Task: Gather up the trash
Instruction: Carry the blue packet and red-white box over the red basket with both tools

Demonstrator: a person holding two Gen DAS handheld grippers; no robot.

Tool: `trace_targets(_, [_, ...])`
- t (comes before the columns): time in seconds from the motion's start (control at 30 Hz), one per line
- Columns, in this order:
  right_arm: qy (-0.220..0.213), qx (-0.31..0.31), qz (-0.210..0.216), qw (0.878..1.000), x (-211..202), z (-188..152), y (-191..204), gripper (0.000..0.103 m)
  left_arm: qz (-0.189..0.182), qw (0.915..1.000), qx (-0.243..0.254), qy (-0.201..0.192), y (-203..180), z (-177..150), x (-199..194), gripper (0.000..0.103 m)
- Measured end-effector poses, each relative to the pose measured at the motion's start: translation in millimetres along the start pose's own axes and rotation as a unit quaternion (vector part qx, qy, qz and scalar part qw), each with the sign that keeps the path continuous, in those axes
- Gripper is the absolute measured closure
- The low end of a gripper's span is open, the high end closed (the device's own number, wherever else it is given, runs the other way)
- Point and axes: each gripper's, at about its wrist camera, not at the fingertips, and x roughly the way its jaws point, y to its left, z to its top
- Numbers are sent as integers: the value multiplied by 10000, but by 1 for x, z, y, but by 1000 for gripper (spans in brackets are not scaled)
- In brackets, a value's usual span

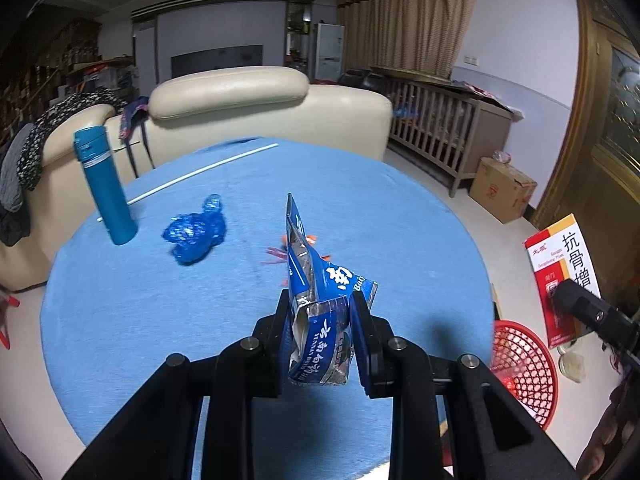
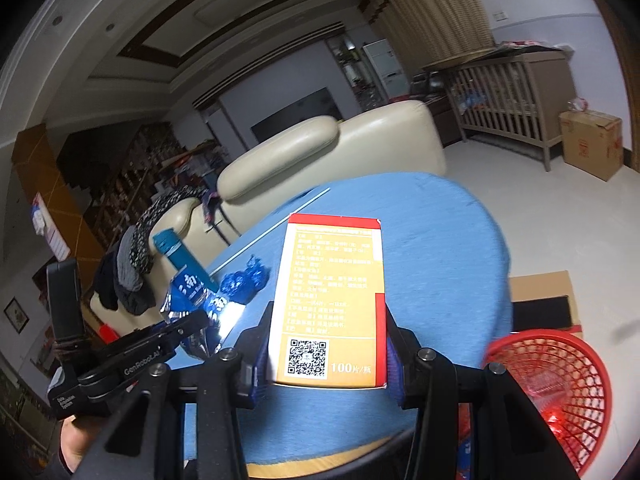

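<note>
Your left gripper [image 1: 320, 312] is clamped on a crumpled blue foil carton [image 1: 320, 312], its white lettering creased, held above the round blue table [image 1: 400, 208]. Your right gripper [image 2: 326, 348] pinches a flat orange-and-red medicine box [image 2: 332, 292] bearing a QR code and "100片/瓶". A red mesh basket [image 2: 560, 380] sits beside the table; crinkled blue plastic [image 1: 194, 234] lies near a teal flask [image 1: 105, 184].

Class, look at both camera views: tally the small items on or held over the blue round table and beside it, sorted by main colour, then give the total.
Blue: 3 - flask, crumpled bag, crushed carton in the left gripper
Orange and red: 1 - medicine box in the right gripper
White: 1 - thin stick
Red: 1 - mesh basket
Total: 6
</note>
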Motion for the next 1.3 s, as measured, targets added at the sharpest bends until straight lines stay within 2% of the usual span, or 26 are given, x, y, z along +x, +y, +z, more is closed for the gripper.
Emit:
trace_targets(0.5, [-291, 477, -591, 9967, -52, -7, -76, 55, -419, 9962, 726, 241, -78, -10, 14, 75])
trace_targets(1.3, [-182, 896, -1066, 9901, -78, -34, -147, 55, -711, 9845, 1496, 580, -155, -31, 30, 75])
